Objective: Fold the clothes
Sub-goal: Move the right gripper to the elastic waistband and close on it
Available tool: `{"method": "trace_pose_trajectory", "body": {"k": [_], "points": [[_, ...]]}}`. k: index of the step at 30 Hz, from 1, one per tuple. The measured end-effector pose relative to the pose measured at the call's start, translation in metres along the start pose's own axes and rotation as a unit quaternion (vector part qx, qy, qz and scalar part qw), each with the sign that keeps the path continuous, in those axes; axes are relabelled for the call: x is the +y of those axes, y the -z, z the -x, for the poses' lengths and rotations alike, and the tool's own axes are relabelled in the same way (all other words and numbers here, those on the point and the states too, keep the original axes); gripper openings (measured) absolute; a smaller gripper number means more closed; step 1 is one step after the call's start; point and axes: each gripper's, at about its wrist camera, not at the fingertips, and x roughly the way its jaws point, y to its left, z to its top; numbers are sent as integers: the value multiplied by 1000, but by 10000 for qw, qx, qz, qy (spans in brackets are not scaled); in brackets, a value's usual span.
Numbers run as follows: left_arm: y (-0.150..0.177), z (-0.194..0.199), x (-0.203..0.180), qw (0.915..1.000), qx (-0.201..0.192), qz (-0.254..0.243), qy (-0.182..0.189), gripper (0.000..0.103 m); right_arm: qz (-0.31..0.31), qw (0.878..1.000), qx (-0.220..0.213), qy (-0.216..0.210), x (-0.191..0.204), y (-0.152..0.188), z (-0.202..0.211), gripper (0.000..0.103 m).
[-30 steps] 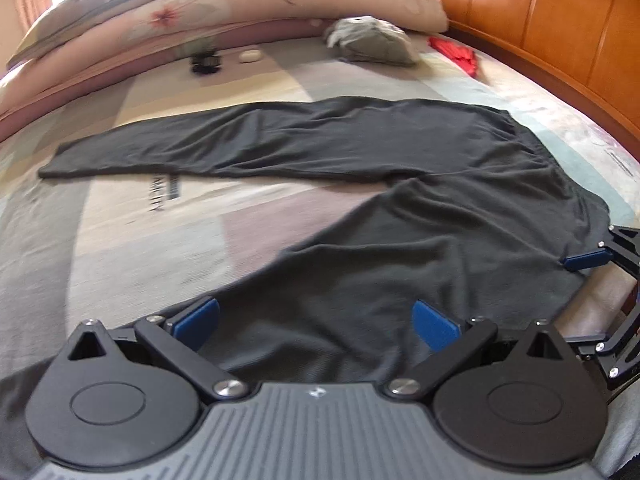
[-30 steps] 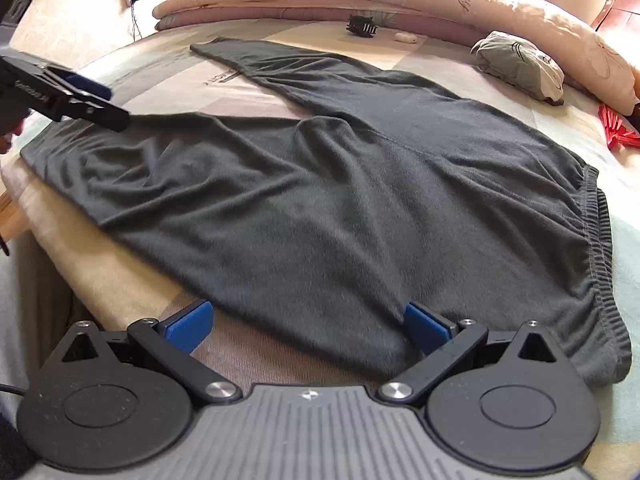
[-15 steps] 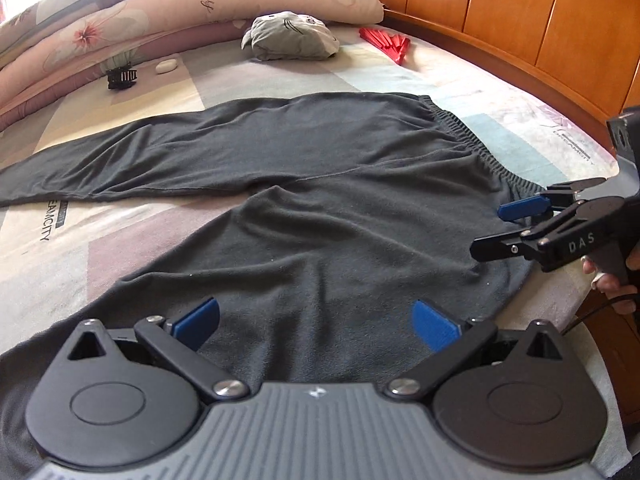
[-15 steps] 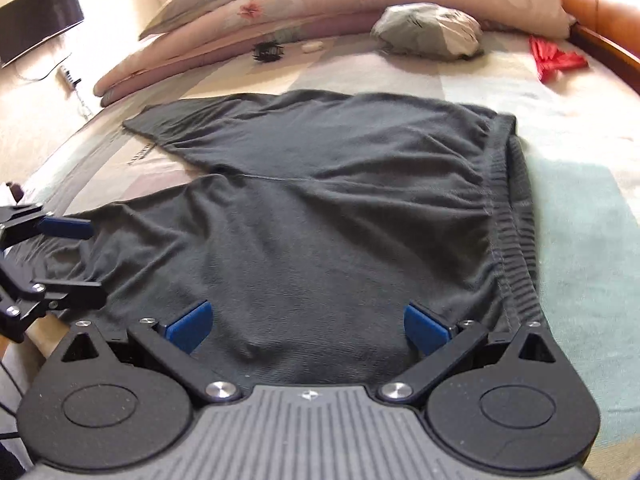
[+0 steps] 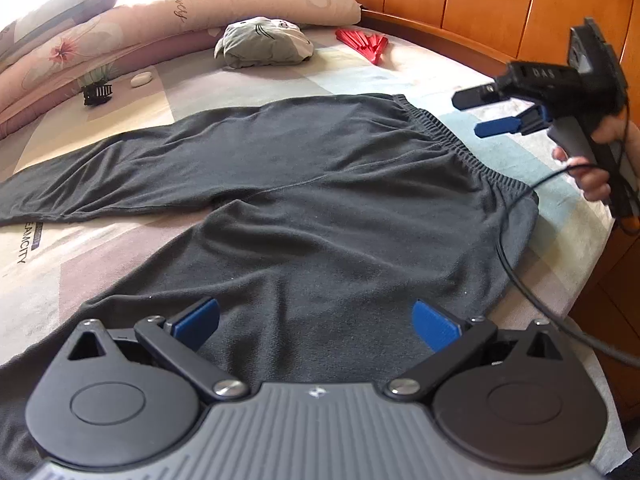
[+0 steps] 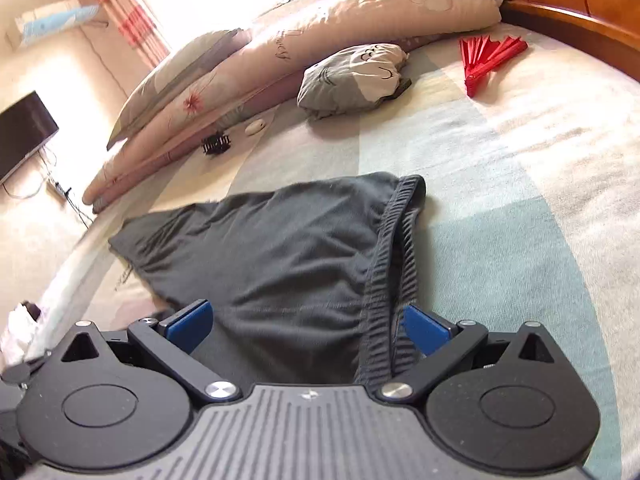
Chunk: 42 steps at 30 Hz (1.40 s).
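One pair of dark trousers spread flat on bed, legs splayed toward 9 o'clock, waistband at 3. Soft, limp, light; best pinched at elastic. Left gripper and right gripper both gaping, holding nothing.

Dark trousers flat beneath spread fingers

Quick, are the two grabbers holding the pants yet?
Left gripper: open, holding nothing, over the pants.
Right gripper: open, holding nothing, waistband between its fingers.
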Motion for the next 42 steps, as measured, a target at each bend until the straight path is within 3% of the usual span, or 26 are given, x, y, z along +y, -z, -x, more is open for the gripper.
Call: {"method": "trace_pose_trajectory", "body": {"k": [7, 12, 17, 23, 30, 33, 38, 41, 42], "points": [[-5, -2, 3, 10000, 21, -5, -59, 102, -1421, 9873, 240, -662, -69, -41, -44, 103], [-11, -6, 7, 10000, 17, 91, -17, 102, -1926, 9739, 282, -1164, -87, -62, -68, 103], [-16, -14, 6, 9999, 26, 109, 120, 102, -1747, 9764, 449, -1190, -80, -84, -96, 103], [-18, -21, 0, 9999, 35, 39, 137, 102, -1612, 9804, 313, -1085, -71, -95, -118, 103], [-14, -27, 3, 9996, 92, 126, 219, 102, -1317, 9745, 779, -1640, -73, -88, -111, 103], [-13, -30, 5, 9992, 170, 253, 241, 102, -1490, 9678, 850, -1845, -74, -98, -127, 103], [-10, -28, 8, 9992, 175, 303, 166, 102, -1026, 9718, 1005, -1869, -63, -107, -147, 103], [-8, -31, 13, 9988, 244, 399, 114, 102, -1028, 9724, 970, -1854, -75, -105, -141, 83], [-8, -32, 13, 9987, 258, 415, 110, 102, -1076, 9726, 935, -1834, -83, -103, -139, 69]]}}
